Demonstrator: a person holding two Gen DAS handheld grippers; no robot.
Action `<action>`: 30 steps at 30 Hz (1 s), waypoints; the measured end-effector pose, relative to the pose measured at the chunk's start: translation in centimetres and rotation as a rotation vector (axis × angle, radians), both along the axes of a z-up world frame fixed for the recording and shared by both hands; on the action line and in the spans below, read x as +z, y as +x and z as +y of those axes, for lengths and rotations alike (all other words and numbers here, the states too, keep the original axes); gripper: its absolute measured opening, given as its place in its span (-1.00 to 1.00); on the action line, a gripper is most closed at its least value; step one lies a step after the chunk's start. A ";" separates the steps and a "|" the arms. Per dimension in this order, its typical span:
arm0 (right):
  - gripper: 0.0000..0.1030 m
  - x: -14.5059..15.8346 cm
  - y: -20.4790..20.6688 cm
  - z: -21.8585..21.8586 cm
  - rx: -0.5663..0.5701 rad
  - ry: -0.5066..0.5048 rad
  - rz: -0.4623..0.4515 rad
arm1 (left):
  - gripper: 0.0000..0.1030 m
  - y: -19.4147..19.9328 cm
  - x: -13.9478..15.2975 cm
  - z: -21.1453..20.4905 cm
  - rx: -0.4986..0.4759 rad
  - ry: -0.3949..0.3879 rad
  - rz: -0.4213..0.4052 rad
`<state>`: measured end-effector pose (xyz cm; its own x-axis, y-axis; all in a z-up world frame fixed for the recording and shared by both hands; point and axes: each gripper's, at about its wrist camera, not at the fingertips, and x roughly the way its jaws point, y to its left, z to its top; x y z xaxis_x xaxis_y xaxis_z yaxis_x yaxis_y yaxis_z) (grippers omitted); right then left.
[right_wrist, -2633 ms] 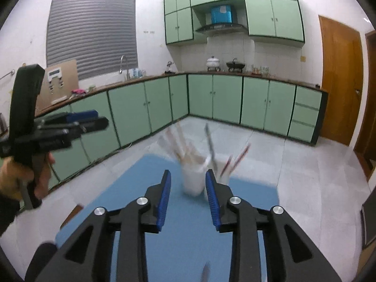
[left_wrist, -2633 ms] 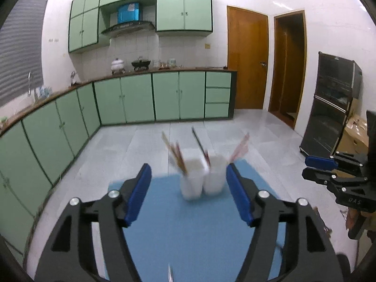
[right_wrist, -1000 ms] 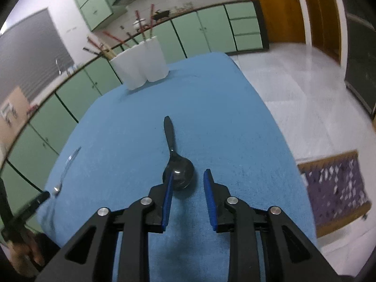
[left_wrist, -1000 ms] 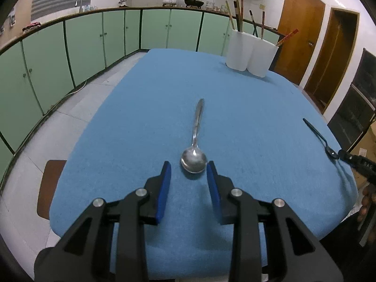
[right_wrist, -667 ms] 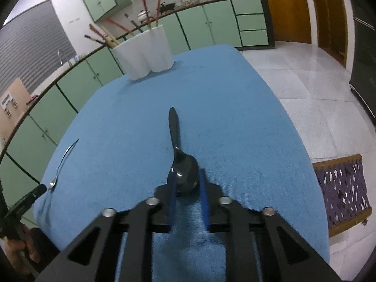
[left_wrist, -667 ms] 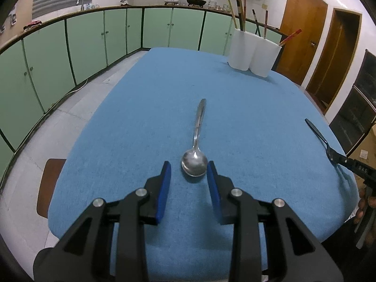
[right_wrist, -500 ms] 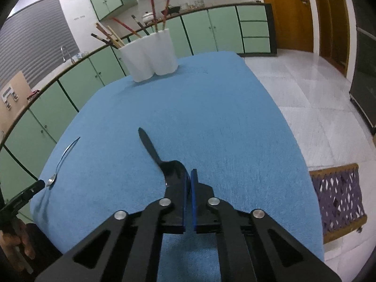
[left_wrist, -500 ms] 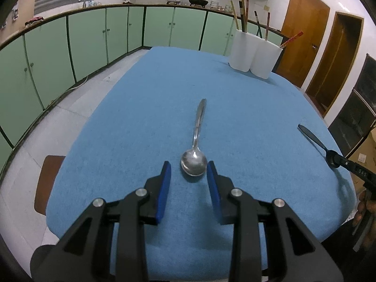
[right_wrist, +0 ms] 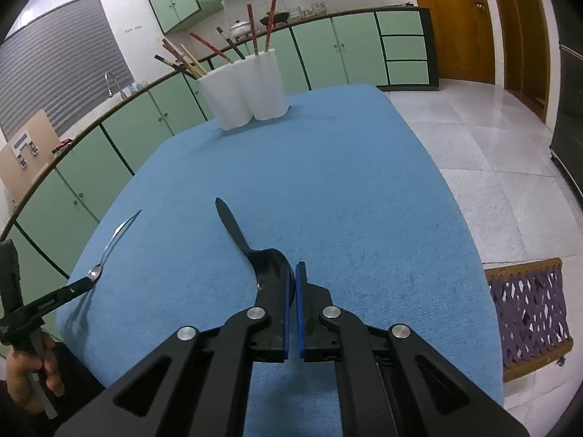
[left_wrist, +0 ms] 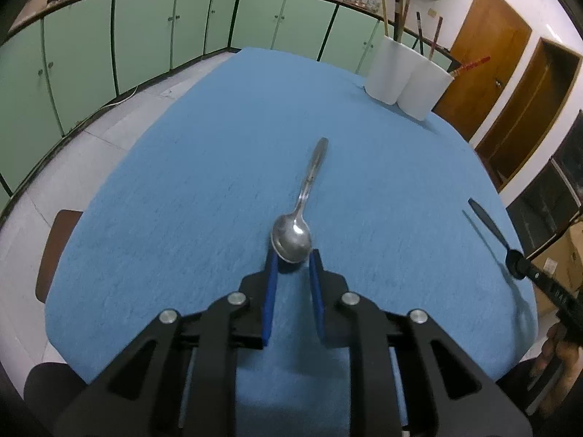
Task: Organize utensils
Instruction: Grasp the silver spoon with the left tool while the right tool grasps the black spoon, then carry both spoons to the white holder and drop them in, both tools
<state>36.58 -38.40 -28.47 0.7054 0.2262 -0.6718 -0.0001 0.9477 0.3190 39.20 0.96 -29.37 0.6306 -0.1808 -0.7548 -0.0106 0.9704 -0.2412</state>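
A silver spoon (left_wrist: 297, 225) lies on the blue tablecloth (left_wrist: 204, 182), its handle pointing away. My left gripper (left_wrist: 293, 260) has the spoon's bowl between its blue pads (left_wrist: 271, 273); the jaws are closing and meet the bowl's edges. My right gripper (right_wrist: 292, 273) is shut on the bowl of a black spoon (right_wrist: 255, 251), which slants up off the cloth with its handle to the left. The left wrist view shows that black spoon (left_wrist: 486, 224) at the right edge above its shadow. White holders (right_wrist: 247, 91) with chopsticks stand at the far end.
Green cabinets run along the walls, with wooden doors (left_wrist: 484, 54) behind the holders (left_wrist: 404, 73). A brown seat (left_wrist: 54, 251) stands at the table's left edge. A woven purple seat (right_wrist: 528, 313) stands at its right edge. A hand (right_wrist: 25, 375) grips the left tool.
Both grippers dropped to the table. The right jaws shut on the black spoon's bowl and tipped it up, its handle swinging left. The left jaws narrowed onto the silver spoon's bowl.
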 end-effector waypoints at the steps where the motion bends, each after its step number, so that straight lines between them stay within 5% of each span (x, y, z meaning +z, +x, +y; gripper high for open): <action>1: -0.94 -0.1 0.0 -0.1 -0.002 0.007 0.002 | -0.66 -0.1 0.1 0.0 0.002 0.004 -0.003; 7: -0.94 0.0 -0.1 -0.1 -0.001 0.007 0.003 | -0.71 -0.1 -0.3 0.2 0.012 -0.011 -0.017; 11: -0.94 0.4 -0.3 0.1 0.001 -0.014 0.001 | -0.97 -0.5 0.2 0.5 0.030 -0.024 -0.054; 30: -0.94 8.7 4.6 2.6 0.234 -0.351 0.046 | -0.97 2.4 10.2 -2.7 -0.185 0.150 -0.164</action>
